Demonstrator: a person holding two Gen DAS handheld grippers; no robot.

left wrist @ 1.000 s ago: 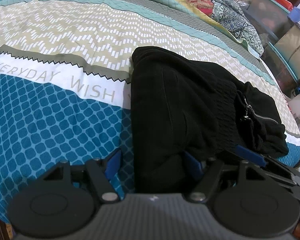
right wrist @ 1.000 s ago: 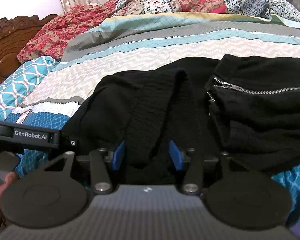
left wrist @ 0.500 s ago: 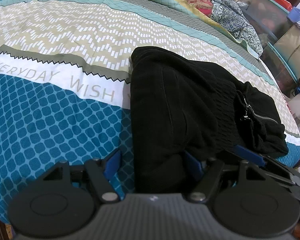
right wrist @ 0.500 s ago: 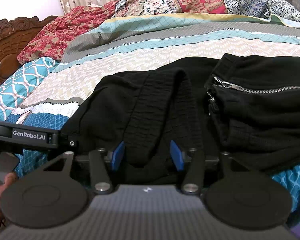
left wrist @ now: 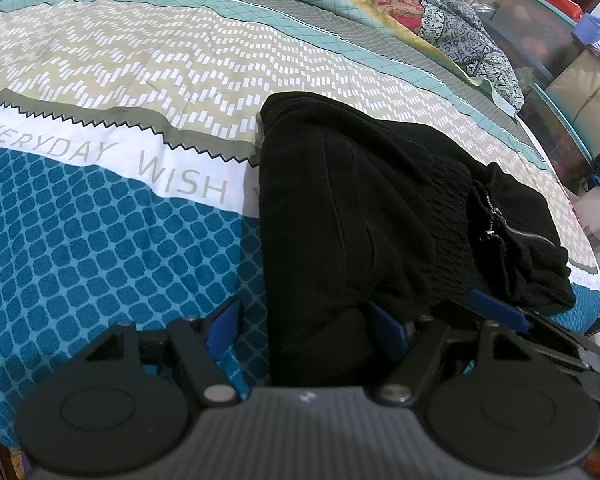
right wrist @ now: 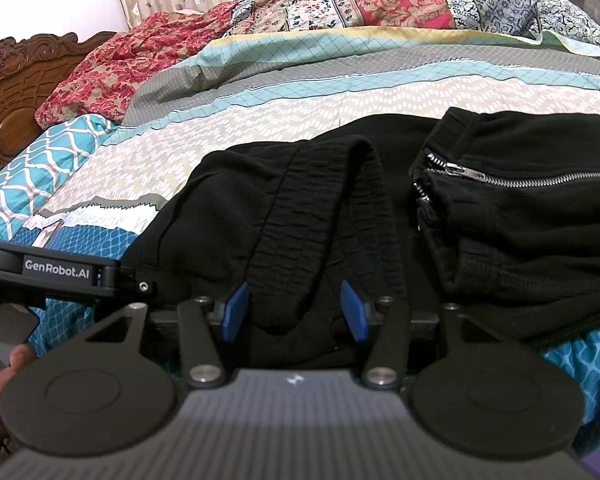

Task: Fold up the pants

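The black pants (left wrist: 352,216) were seen already folded into a compact bundle on the bed (left wrist: 100,240), right of centre. Both tools, left (left wrist: 304,328) and right (right wrist: 296,312), were held apart around the near edge, unclamped; little seemed left.

A bed (left wrist: 148,92) with a patterned cover lies open and flat to the left of the black pants (left wrist: 340,208) and beyond them, giving clear passage there. The pants form a thick bundle across the near edge. The left tongs (left wrist: 300,324) and right tongs (right wrist: 294,308) sit just beside each other at this edge, leaving little room between. A heap of quilts (right wrist: 340,4) blocks the far side. A carved headboard (right wrist: 8,88) bounds one end; boxes (left wrist: 580,92) crowd the other.
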